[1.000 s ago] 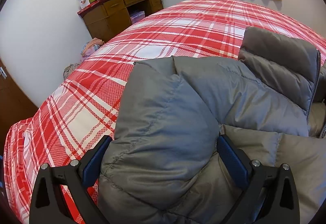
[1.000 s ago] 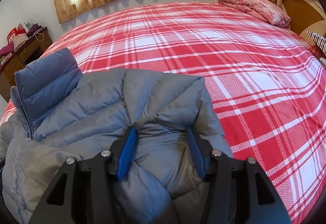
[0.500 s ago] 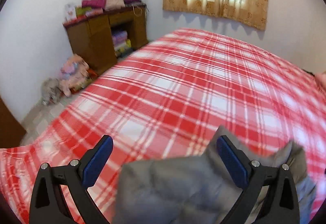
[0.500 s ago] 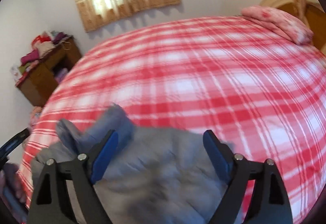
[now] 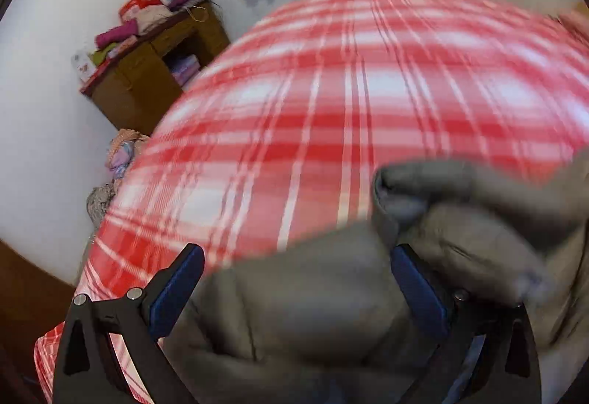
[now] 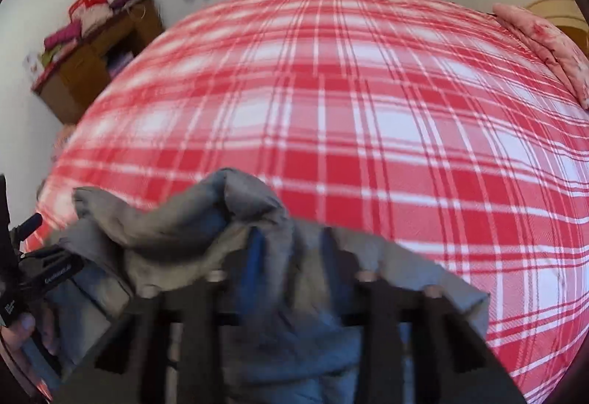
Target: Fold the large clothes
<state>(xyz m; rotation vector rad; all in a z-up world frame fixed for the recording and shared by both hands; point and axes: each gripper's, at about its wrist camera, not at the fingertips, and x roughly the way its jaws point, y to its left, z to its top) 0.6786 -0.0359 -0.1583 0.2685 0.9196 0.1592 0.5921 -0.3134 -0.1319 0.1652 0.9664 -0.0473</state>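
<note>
Grey jacket [image 6: 257,220] bunched at the near edge of the plaid bed [image 6: 368,109]. Right gripper [image 6: 291,249] has just been closing, clenched on its fabric; left gripper [image 5: 298,279] spread wide, fabric between its 2 fingers.

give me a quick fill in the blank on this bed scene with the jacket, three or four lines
1. The grey puffer jacket lies on a bedspread with a red and white ____ pattern.
2. The right tongs are ____ on a fold of the jacket.
3. In the left wrist view, the left tongs stand ____, with the jacket between their blue pads.
4. Against the wall beside the bed, folded clothes are piled on a wooden ____.

Missing words: plaid; shut; open; desk
</note>
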